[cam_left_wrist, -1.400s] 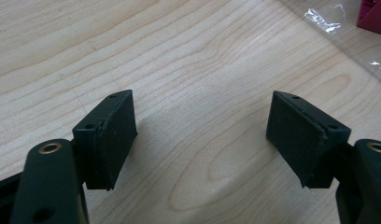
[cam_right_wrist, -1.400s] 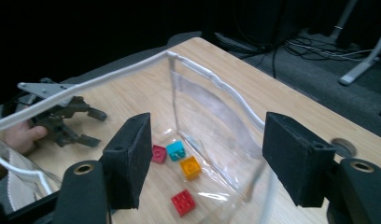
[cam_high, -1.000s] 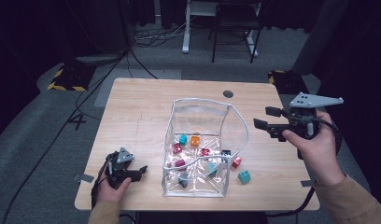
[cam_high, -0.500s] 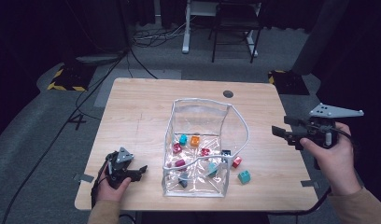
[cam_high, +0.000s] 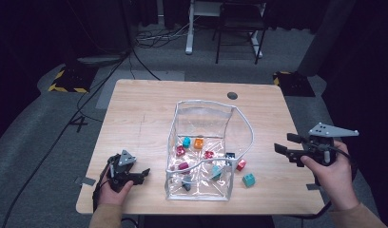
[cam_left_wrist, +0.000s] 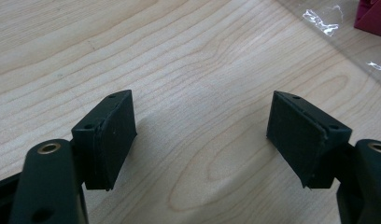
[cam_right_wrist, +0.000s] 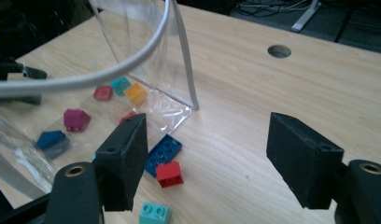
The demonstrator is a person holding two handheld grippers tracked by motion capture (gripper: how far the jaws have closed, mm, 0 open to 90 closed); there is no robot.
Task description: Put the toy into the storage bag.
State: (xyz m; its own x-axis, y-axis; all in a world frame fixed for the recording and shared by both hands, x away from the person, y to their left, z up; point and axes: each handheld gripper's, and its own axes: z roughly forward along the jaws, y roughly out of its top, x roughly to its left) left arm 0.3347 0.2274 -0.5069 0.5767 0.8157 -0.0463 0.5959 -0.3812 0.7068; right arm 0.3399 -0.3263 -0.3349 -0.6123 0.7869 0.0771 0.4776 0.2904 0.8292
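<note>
A light wooden surface holds a clear plastic bag in the middle of the frame. Just right of the bag lie a red brick, a teal brick and a blue brick.

**A:** Your right gripper sits just off the table's right side, jaws apart with nothing between them – they've just been opening. Your left gripper rests on the wood near the front left corner.

**B:** And the bricks?

**A:** Most lie inside the clear bag mid-table: orange brick, teal one, few reddish ones. Your red brick and green brick sit outside, just right of the bag.
</note>
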